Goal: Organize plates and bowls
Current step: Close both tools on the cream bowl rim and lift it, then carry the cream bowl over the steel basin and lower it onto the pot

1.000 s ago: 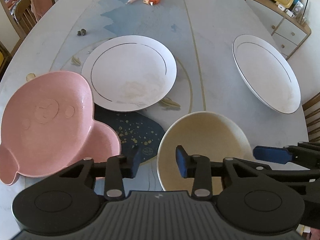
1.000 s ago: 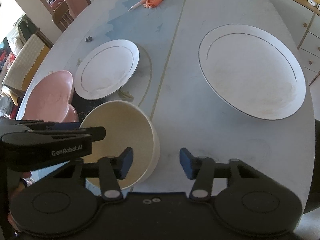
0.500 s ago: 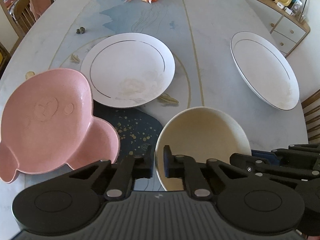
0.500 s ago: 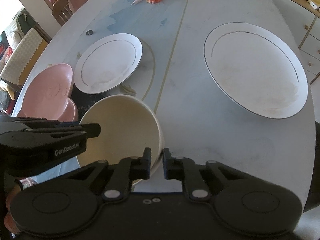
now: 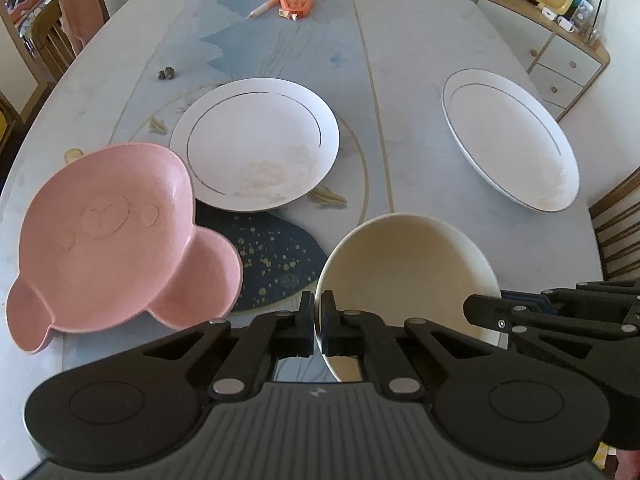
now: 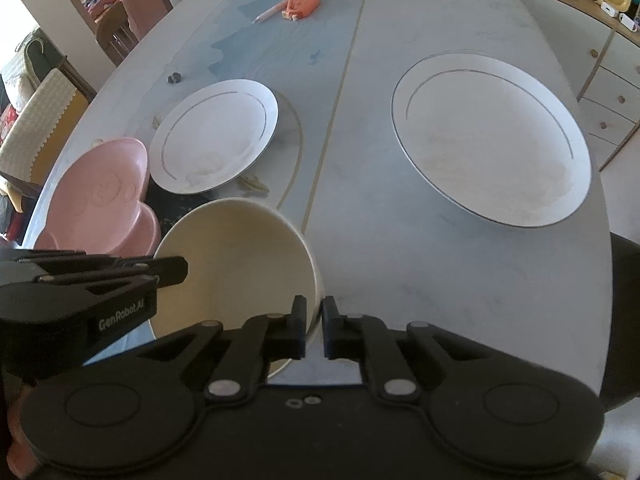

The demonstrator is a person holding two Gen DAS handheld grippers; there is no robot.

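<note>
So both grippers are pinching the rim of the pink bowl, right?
Not the pink one. Both wrist views show the left gripper and the right gripper shut on the rim of the cream bowl; the pink bowl sits untouched beside it.

Right claw point(image 6: 314, 326) on cream bowl point(image 6: 236, 264)

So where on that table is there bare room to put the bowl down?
Bare table lies between the cream bowl and the right plate, and beyond both plates toward the orange case. The near left is crowded: pink dish, left plate and bowl sit close.
</note>
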